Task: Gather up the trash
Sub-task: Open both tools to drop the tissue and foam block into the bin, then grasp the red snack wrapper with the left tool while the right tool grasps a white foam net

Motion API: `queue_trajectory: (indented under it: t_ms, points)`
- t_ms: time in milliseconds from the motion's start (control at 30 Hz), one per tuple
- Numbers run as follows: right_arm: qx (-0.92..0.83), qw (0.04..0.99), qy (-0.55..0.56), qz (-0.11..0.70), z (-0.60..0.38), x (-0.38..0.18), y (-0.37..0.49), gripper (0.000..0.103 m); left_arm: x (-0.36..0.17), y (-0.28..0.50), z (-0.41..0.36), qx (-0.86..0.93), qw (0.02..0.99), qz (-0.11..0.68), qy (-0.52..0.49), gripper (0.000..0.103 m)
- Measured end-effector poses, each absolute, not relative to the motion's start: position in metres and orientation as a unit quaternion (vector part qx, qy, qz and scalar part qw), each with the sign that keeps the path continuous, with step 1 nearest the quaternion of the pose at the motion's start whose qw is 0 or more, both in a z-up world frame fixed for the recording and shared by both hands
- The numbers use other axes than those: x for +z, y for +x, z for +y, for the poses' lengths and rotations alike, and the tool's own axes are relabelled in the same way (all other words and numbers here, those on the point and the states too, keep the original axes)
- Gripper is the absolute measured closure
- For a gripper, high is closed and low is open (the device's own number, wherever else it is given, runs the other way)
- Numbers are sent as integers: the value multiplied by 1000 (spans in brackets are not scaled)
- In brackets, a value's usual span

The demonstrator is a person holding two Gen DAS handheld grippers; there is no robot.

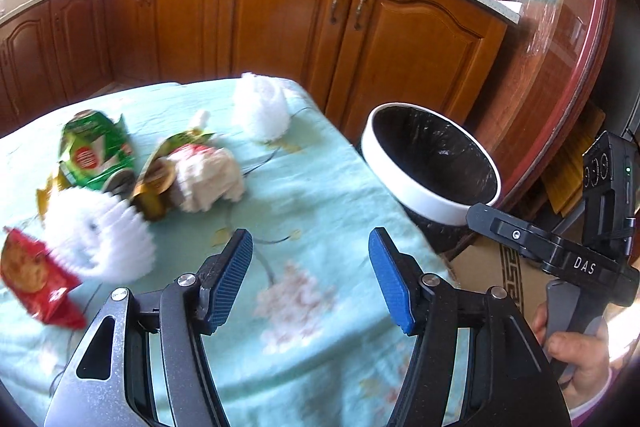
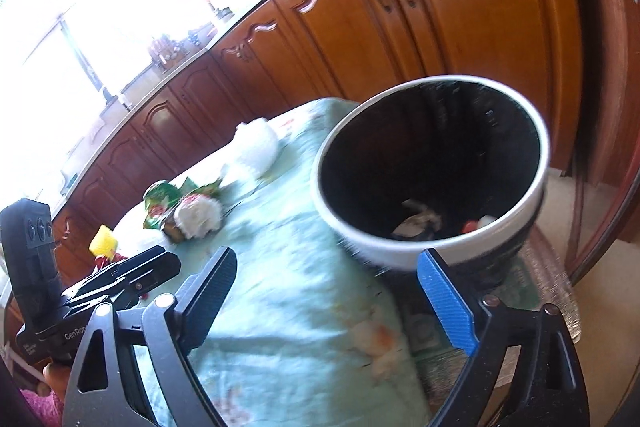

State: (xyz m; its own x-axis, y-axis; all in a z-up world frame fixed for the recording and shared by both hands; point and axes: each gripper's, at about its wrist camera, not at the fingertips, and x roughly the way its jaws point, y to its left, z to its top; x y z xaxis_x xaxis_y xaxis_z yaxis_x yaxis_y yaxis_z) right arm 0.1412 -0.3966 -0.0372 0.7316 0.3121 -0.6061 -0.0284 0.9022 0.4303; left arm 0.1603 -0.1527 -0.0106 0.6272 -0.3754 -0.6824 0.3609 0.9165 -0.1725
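Trash lies on the table's pale green cloth [image 1: 320,195]: a green wrapper [image 1: 96,151], a gold wrapper [image 1: 154,183] under a crumpled white tissue [image 1: 208,179], a white foam net [image 1: 100,239], a red snack packet [image 1: 36,275] and another white foam net [image 1: 262,111] at the far edge. My left gripper [image 1: 310,243] hovers open over the cloth with nothing between its blue pads. Beside the table stands a white-rimmed bin [image 2: 432,171] with a black liner and a few scraps inside. My right gripper [image 2: 328,275] is open and empty at the table corner before the bin.
Brown wooden kitchen cabinets [image 1: 280,27] run behind the table, with pots on the counter. A glass-fronted cabinet [image 1: 560,27] stands at the right. A yellow object [image 2: 103,241] sits near the left gripper's body. A hand [image 1: 576,359] holds the right gripper's handle.
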Motion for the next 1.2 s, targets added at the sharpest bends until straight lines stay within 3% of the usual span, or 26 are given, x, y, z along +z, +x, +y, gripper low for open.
queue_trajectory:
  t_ms: [633,1200]
  points:
    - [185,894,157,377,-278,-44,144,6,-16,123,-33,-102,922,370,-54,42]
    - [253,878,137,382,-199,-40,178,7,-19,145,43,-46,921,375,-97,41]
